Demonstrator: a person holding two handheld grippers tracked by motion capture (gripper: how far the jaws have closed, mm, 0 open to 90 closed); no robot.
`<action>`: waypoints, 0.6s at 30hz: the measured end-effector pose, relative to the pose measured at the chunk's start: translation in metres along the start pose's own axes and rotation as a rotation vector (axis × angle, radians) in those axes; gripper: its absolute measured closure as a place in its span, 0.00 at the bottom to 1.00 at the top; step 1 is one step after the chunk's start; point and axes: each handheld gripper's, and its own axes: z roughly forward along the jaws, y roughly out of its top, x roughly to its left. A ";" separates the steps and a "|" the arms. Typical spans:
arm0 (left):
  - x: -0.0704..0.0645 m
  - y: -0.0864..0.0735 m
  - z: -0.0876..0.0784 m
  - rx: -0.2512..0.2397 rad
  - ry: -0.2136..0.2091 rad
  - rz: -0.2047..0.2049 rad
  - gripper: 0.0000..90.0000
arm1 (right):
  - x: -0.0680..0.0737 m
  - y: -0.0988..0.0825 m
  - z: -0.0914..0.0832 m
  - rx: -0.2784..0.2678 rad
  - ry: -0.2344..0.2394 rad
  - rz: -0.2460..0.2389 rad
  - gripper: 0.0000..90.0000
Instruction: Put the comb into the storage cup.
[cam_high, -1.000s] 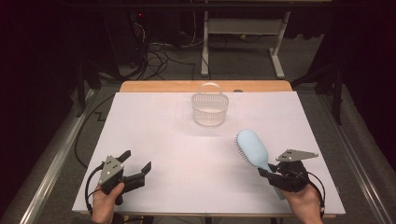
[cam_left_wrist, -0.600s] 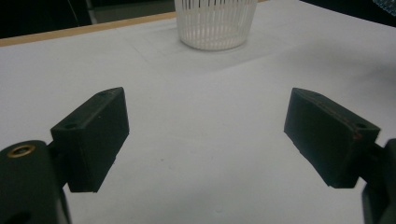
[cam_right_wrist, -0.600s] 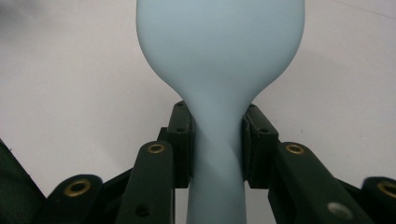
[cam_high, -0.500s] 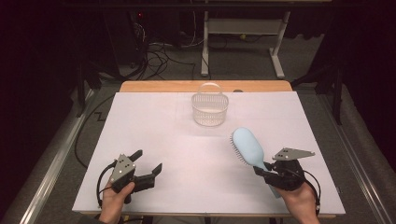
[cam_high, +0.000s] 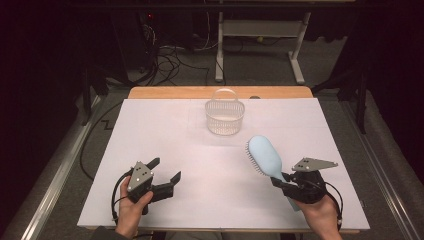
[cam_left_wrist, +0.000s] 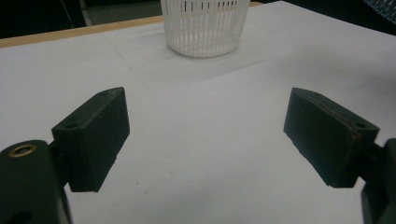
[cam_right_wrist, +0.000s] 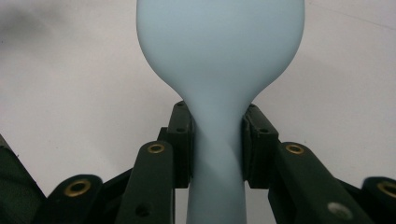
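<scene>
Light falls from above onto the white table (cam_high: 165, 130), which reads bright and even, while the floor and the room around it sink into near-black. Shadows on the sheet are soft and faint (a dim smudge lies at the far left of the right gripper view). The blue brush (cam_right_wrist: 219, 51) there is close and slightly soft. All three views are grainy, without glare.
</scene>
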 end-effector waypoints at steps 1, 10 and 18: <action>0.000 0.001 0.001 0.001 -0.004 -0.002 0.17 | 0.000 0.000 0.000 0.000 0.000 0.000 0.78; -0.003 0.004 0.009 0.012 -0.052 -0.007 0.19 | 0.004 0.005 0.004 -0.009 0.013 -0.013 0.78; -0.007 0.007 0.014 0.022 -0.083 0.012 0.21 | 0.010 0.010 0.008 -0.015 0.025 -0.025 0.78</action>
